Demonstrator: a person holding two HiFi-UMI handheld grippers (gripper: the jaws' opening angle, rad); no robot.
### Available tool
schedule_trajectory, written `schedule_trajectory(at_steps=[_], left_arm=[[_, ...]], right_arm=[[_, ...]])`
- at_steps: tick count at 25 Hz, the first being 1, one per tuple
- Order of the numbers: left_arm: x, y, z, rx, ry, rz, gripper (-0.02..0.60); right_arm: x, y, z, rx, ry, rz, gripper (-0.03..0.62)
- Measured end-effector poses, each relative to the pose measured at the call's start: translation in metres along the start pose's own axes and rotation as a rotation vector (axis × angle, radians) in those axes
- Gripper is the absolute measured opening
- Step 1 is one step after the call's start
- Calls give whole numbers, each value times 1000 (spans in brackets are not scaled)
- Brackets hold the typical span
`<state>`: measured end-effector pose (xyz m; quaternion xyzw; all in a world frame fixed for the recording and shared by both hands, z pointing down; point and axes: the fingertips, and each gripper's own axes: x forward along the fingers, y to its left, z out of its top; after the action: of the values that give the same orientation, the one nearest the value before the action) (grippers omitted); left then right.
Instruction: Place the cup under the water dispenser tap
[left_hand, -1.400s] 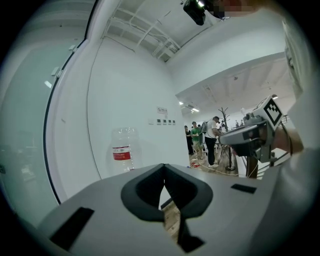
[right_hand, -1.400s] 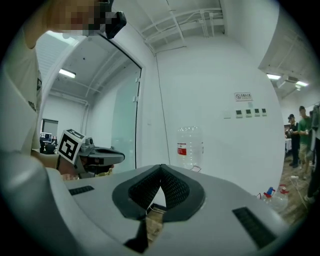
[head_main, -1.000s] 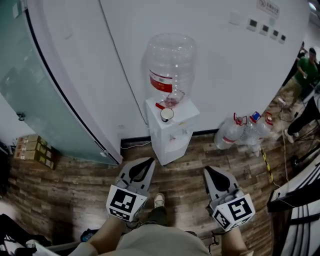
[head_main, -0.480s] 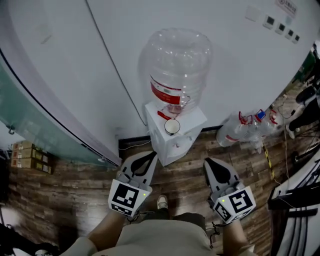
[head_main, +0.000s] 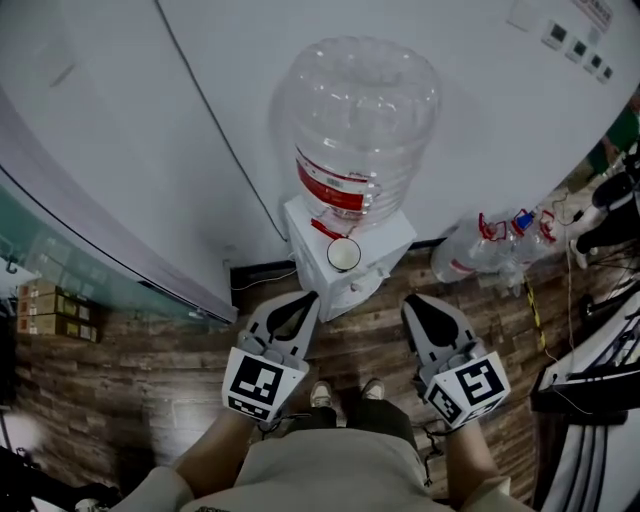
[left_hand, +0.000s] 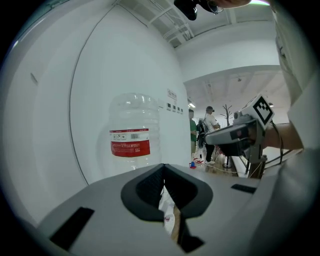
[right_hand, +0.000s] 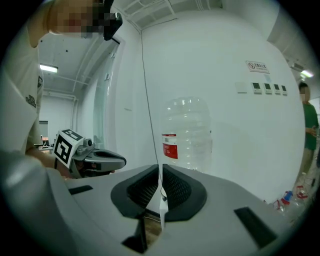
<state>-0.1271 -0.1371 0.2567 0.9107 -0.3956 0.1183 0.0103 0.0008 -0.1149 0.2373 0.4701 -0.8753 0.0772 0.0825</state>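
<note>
A small white water dispenser (head_main: 352, 283) stands against the wall, with a big clear bottle (head_main: 360, 110) with a red label on top. A white paper cup (head_main: 343, 254) sits on the dispenser's top, in front of the bottle. My left gripper (head_main: 307, 297) points at the dispenser's left front, short of it, its jaws shut and holding nothing. My right gripper (head_main: 408, 300) is level with it on the right; its jaws are opening by a thin slit, with nothing between them. The bottle (left_hand: 131, 131) shows ahead in the left gripper view, and the bottle (right_hand: 186, 132) shows again in the right gripper view.
Several spare bottles (head_main: 490, 250) lie on the wood floor right of the dispenser. A frosted glass partition (head_main: 60, 250) curves off to the left, with cardboard boxes (head_main: 50, 310) beside it. Cables and black stands (head_main: 590, 380) crowd the right. A person in green (right_hand: 310, 130) stands far right.
Both grippers have moved forward toward the dispenser, side by side. The dispenser and bottle now look larger and closer. Neither gripper has taken hold of anything.
</note>
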Motion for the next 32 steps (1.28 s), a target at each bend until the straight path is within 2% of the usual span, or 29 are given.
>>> schedule_trajectory(at_steps=[6, 14, 25, 32], left_arm=[[21, 4, -10, -17, 17, 39, 6], [47, 7, -27, -51, 67, 164, 6], [87, 4, -63, -97, 117, 268, 6], [99, 11, -94, -138, 145, 313, 6]], right_arm=[[21, -19, -14, -17, 33, 49, 37], [48, -46, -45, -26, 79, 171, 57], [102, -69, -98, -38, 152, 326, 166], [133, -65, -137, -88, 197, 396, 181]])
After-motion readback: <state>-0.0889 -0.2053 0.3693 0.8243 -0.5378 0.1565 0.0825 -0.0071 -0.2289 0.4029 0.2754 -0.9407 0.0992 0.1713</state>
